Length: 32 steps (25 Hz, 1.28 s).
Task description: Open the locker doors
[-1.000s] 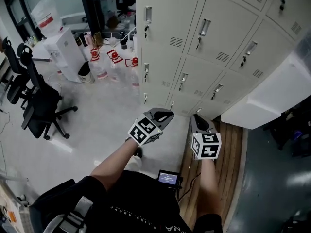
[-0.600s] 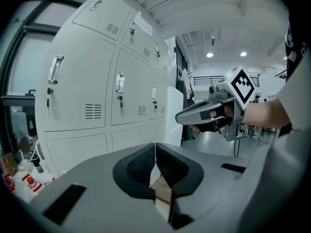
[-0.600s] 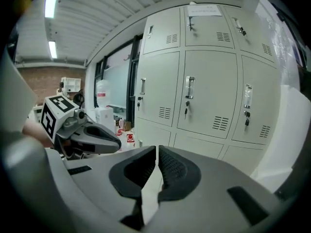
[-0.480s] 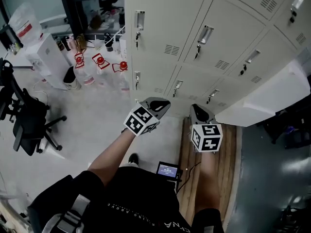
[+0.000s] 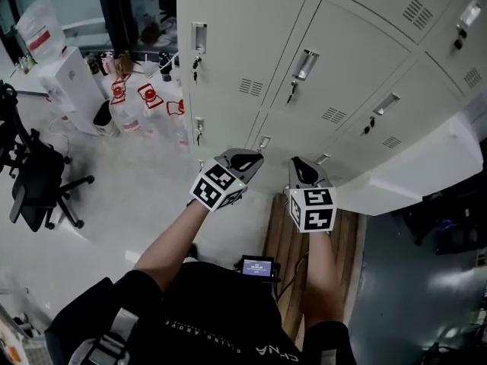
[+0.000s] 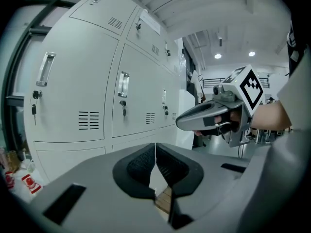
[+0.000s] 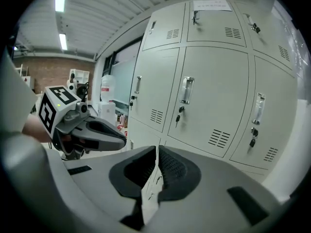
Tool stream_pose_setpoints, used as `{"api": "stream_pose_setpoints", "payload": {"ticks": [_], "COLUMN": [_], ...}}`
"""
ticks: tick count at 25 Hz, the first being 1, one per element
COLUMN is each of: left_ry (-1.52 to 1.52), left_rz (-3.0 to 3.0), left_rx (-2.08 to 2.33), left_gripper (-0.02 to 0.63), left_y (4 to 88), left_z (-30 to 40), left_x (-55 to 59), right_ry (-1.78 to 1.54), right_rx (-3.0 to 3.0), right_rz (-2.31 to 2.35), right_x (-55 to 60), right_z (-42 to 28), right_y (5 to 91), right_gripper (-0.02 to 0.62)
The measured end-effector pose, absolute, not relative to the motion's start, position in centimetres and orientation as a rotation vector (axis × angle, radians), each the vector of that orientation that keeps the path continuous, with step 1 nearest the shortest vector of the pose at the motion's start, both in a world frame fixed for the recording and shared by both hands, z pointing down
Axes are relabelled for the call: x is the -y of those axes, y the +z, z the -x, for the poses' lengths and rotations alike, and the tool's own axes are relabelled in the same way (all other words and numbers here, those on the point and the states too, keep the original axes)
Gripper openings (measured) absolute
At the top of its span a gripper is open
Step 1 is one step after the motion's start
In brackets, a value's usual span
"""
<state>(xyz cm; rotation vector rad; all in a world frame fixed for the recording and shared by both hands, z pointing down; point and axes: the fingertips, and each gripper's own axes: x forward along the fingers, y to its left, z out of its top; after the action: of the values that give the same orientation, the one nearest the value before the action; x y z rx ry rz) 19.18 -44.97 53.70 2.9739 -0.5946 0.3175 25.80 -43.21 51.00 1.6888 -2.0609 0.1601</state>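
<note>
Beige locker doors (image 5: 251,44) fill the top of the head view, all shut, each with a metal handle (image 5: 304,65) and a key below it. My left gripper (image 5: 242,158) is shut with nothing between its pads, a short way in front of the lower doors (image 5: 228,131). Beside it my right gripper (image 5: 299,167) is also shut and holds nothing. In the left gripper view the left gripper (image 6: 155,148) points at doors (image 6: 136,96) with the right gripper (image 6: 209,116) alongside. The right gripper (image 7: 157,152) faces a door handle (image 7: 187,90); the left gripper (image 7: 95,131) shows at left.
A white panel (image 5: 415,166) juts out from the lockers at right. Water bottles with red labels (image 5: 144,97), a white unit (image 5: 65,82) and a black office chair (image 5: 30,181) stand at left. A wooden board (image 5: 293,238) lies on the floor; a small screen (image 5: 257,266) sits at the person's waist.
Both grippers and the person have moved closer to the lockers, and the lower doors now lie just beyond the gripper tips. Jaws stayed shut.
</note>
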Motion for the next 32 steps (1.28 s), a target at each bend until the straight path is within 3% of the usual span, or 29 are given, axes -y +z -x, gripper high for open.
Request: {"api": "stream_pose_setpoints", "payload": {"ticks": [8, 32], "left_ry": [0.366, 0.656], "left_rz": [-3.055, -3.27], "left_rx": [0.624, 0.517], "left_gripper": [0.021, 0.021], "left_y": [52.8, 39.1], "left_z": [-24.6, -26.3], "left_x": [44.5, 52.6], "right_ry": [0.143, -0.154], "right_rx": [2.071, 1.941], "right_rz": [-1.679, -1.506], "right_x": [44.2, 50.8], "right_z": [-30.5, -31.7], "right_y": [51.1, 39.9], "right_gripper": [0.043, 0.043]}}
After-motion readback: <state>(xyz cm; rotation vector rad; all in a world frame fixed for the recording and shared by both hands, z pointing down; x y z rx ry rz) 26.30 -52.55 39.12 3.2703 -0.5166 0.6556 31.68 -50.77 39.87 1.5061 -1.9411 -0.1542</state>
